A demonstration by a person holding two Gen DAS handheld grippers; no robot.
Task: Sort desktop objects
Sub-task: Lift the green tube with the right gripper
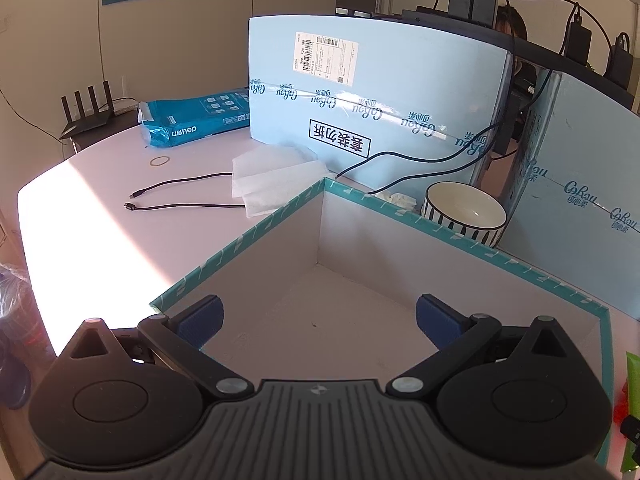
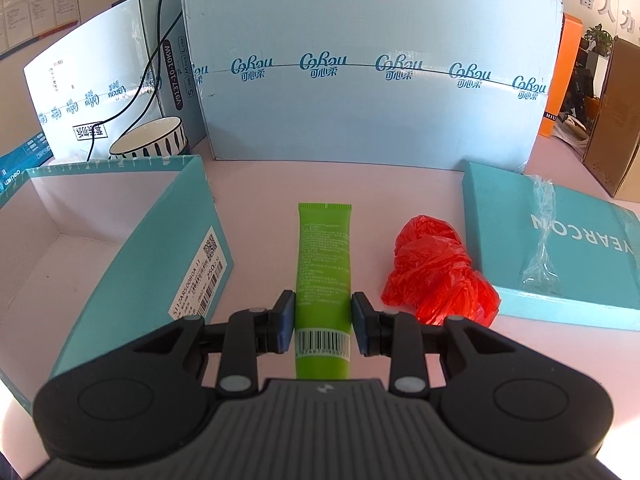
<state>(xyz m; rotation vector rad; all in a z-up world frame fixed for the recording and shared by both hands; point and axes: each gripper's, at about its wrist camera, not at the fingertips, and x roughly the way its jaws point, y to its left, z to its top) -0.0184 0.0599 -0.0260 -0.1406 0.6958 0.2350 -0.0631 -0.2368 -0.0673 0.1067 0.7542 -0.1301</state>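
Note:
A green tube [image 2: 324, 256] lies on the pink table, pointing away from me. My right gripper [image 2: 323, 322] has its blue pads against both sides of the tube near the barcode, shut on it. A crumpled red plastic bag [image 2: 438, 268] lies just right of the tube. An open teal box [image 2: 168, 248] with a white inside stands to the left. My left gripper [image 1: 318, 322] is open and empty, hovering over that same box [image 1: 360, 216]. A sliver of the green tube [image 1: 632, 384] shows at the right edge of the left wrist view.
A teal box lid [image 2: 560, 248] with clear plastic wrap [image 2: 542, 232] lies right. A striped bowl [image 2: 152, 140] stands behind the box, also in the left view [image 1: 466, 212]. Light blue cartons [image 2: 368, 80] wall the back. White tissues [image 1: 276, 180], a black cable [image 1: 180, 196] and a blue packet [image 1: 196, 118] lie left.

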